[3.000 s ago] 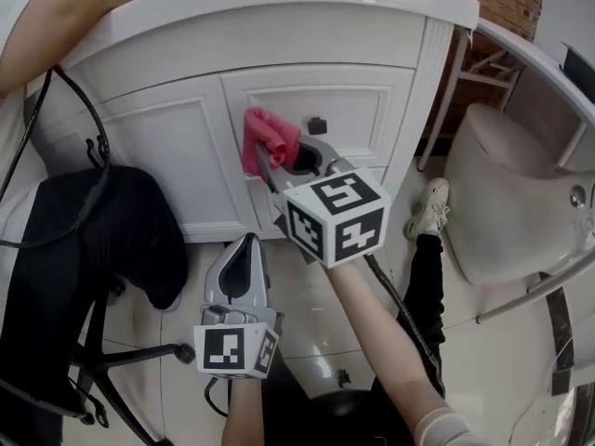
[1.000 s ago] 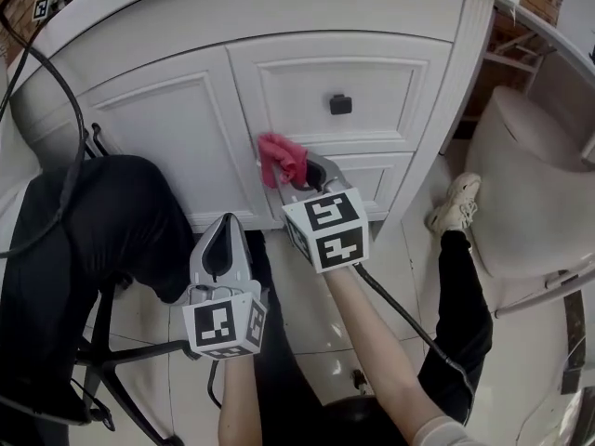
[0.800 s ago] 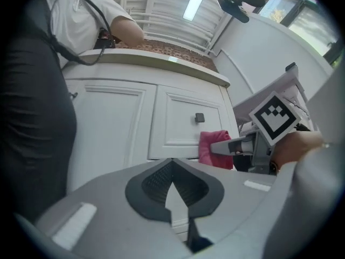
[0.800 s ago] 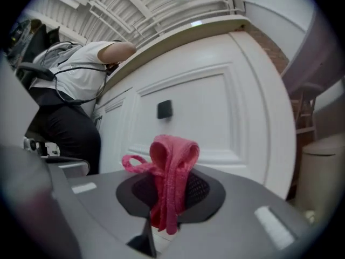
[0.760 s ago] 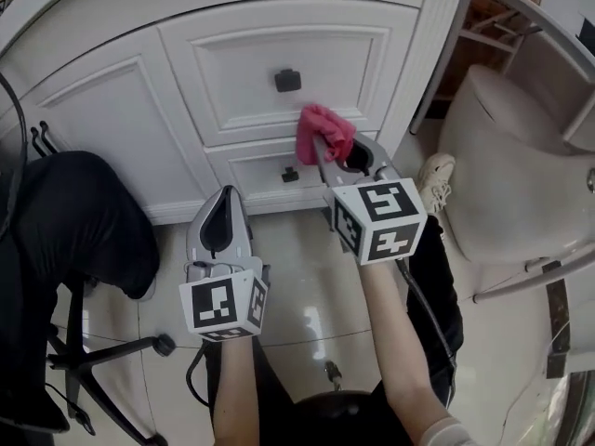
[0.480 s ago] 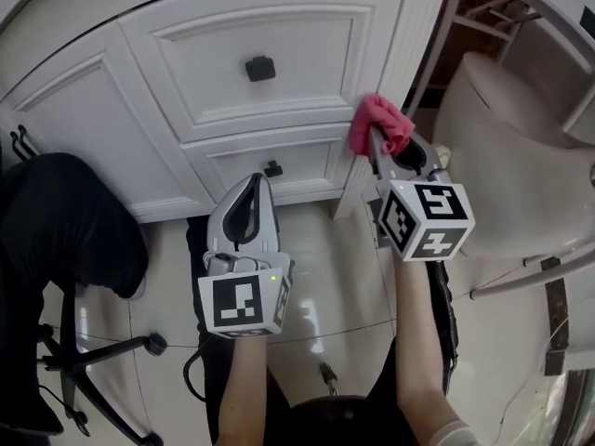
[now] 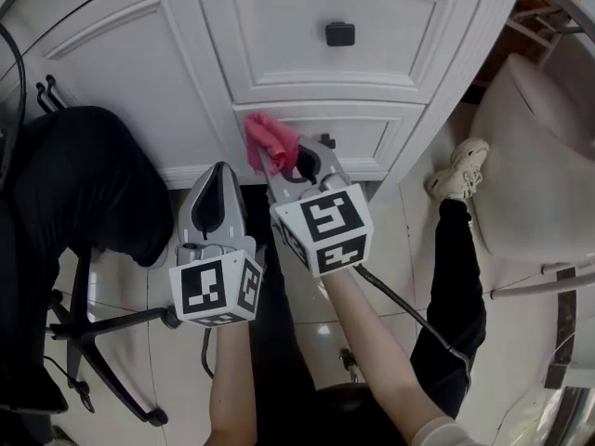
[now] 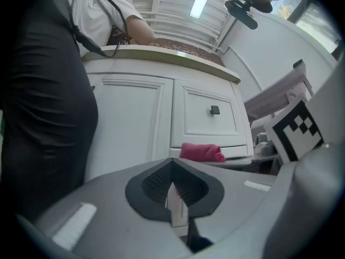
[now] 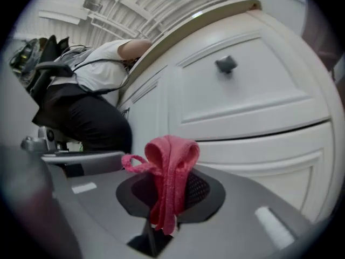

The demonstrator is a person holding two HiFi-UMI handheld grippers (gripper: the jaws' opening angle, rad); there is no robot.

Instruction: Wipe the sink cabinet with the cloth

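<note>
The right gripper is clamping a crumpled pink fabric cloth between its jaws. It is holding the cloth against the white panelled sink cabinet, at the left end of the lower drawer front, just right of the upright divider beside the door panel. The cloth is bunching up beyond the jaw tips. The left gripper is hovering nearer and to the left, its jaws closed together on nothing, apart from the cabinet. A square black knob is sitting on the upper drawer, farther and to the right of the cloth.
</note>
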